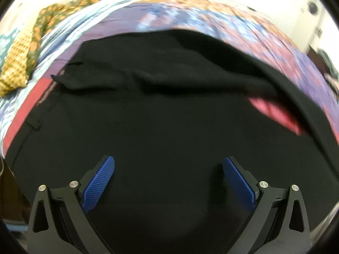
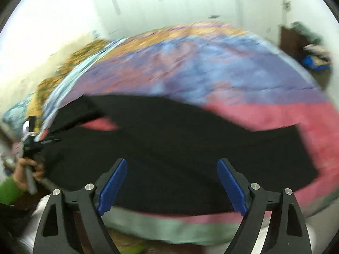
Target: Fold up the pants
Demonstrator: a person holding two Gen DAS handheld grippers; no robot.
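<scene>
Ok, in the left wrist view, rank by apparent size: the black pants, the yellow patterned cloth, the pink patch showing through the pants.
1. Black pants
2. Yellow patterned cloth
3. Pink patch
Nearness inflates the pants.

the left wrist view looks forward between its fingers (image 1: 99, 184) from close above the pants (image 1: 159, 116), which fill most of its frame, the bed (image 1: 190, 14) curving behind. the right wrist view sits farther back and higher, facing across the pants (image 2: 169, 148) toward the wall (image 2: 148, 4), blurred. both share the pants and bed (image 2: 211, 74); the right view also catches the left hand (image 2: 26, 172).
</scene>
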